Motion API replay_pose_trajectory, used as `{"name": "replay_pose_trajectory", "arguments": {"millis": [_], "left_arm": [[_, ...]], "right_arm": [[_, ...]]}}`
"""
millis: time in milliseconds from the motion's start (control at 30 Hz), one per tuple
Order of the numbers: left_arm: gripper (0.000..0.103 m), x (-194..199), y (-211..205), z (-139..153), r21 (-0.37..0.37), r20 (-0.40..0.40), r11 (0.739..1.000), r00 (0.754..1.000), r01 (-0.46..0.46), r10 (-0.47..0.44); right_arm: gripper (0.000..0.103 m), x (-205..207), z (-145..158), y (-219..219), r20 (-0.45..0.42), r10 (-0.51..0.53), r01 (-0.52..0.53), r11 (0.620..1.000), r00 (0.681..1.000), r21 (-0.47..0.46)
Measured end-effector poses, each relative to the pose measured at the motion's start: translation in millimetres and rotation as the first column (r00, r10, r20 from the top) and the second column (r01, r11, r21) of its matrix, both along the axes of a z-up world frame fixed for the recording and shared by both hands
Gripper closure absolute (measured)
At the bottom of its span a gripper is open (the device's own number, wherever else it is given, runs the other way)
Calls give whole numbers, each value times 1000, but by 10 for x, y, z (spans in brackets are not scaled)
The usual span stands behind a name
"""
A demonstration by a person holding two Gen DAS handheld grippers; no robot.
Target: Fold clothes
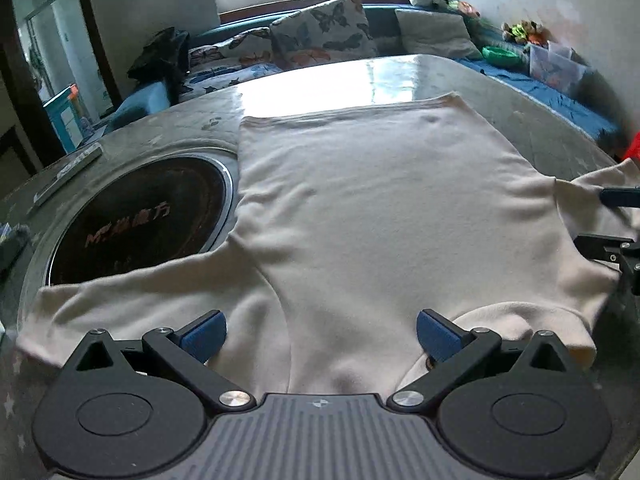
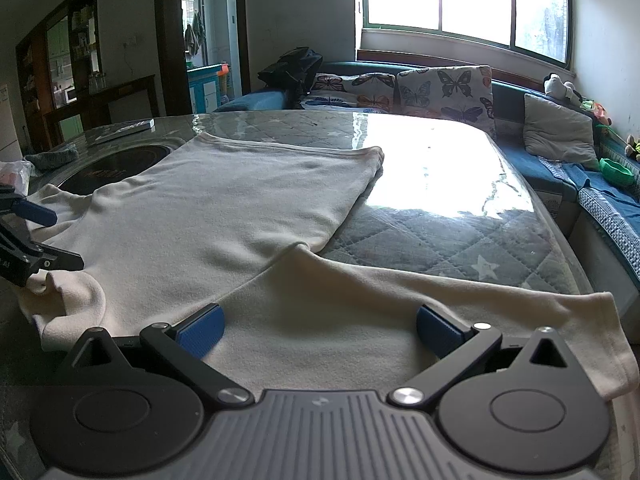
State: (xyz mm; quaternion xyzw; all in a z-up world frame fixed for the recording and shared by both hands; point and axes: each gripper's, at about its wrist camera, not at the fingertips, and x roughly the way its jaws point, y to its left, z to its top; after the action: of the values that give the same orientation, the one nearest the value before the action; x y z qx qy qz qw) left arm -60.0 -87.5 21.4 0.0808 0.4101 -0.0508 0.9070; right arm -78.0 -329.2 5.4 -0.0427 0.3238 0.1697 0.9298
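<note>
A cream T-shirt (image 1: 360, 208) lies spread flat on the table, hem at the far side, collar near me. My left gripper (image 1: 320, 336) is open, its blue pads (image 1: 204, 338) wide apart just above the left shoulder, beside the left sleeve (image 1: 120, 300). In the right wrist view the shirt (image 2: 208, 220) stretches left. My right gripper (image 2: 318, 330) is open over the right sleeve (image 2: 440, 300), holding nothing. The left gripper's fingers (image 2: 38, 214) show at the left edge; the right gripper's fingers (image 1: 618, 198) show at the right edge of the left view.
The table (image 2: 460, 232) has a quilted cover under glossy plastic. A round dark induction plate (image 1: 136, 220) is set in it left of the shirt, partly under the sleeve. A remote (image 1: 68, 174) lies beyond. A sofa with butterfly cushions (image 2: 444, 88) stands behind.
</note>
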Motion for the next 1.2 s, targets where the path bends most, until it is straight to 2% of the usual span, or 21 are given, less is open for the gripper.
{"name": "replay_pose_trajectory", "arguments": {"millis": [200,433,567,700,800,1000,1133,1200], "left_arm": [[0,-59,191,27,-21,4,999,999,-45,45],[0,-146,478,8,-80,-35,992,995,-96,94],[0,-200,598,128,-108,10,990,996,-89,91],[0,-106,783,131,-127,44,983,990,-129,135],[0,-33,943,32,-141,-11,973,983,-182,182],[0,-71,1168,-18,-137,-18,969,978,-206,206],[0,-72,1287,29,-166,-27,964,978,-206,205],[0,-61,1388,50,-183,-22,954,972,-235,235]], "right_arm": [[0,0,-1,1,0,0,0,1000,1000,0],[0,0,-2,3,0,0,0,1000,1000,0],[0,2,-1,-1,0,0,0,1000,1000,0],[0,2,-1,1,0,0,0,1000,1000,0],[0,2,-1,0,0,0,0,1000,1000,0],[0,5,-4,2,0,0,0,1000,1000,1],[0,5,-4,1,0,0,0,1000,1000,1],[0,5,-4,2,0,0,0,1000,1000,1]]}}
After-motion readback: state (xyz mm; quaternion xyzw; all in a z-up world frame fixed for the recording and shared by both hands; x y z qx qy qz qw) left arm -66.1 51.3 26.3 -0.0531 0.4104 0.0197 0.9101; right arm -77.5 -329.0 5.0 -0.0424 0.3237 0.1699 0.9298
